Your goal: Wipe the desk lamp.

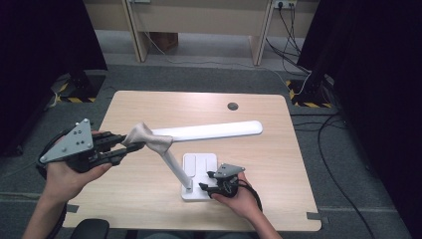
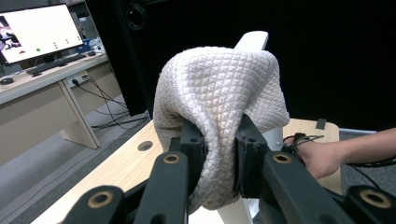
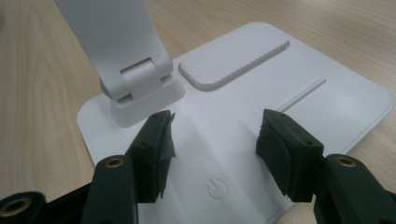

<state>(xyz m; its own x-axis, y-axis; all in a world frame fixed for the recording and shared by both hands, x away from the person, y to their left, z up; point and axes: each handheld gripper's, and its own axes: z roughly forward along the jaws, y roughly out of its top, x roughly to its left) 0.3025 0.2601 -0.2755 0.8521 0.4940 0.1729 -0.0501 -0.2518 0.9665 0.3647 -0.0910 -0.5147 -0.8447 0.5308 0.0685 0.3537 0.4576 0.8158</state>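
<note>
Quilted cloth (image 2: 219, 107) pinched by left gripper (image 2: 219, 154); smooth lamp base (image 3: 289, 88).

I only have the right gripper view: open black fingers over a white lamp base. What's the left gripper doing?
Observer: The left gripper is shut on a cream quilted cloth, pressed at the elbow joint of the white plastic desk lamp.
Operator: Lamp folded down?
Observer: No. Its lower arm slants up from the base and the long head bar runs level above the light wooden table.
Operator: Is my right gripper touching the base?
Observer: From the high view, the right gripper sits at the front edge of the flat square lamp base; contact is unclear.
</note>
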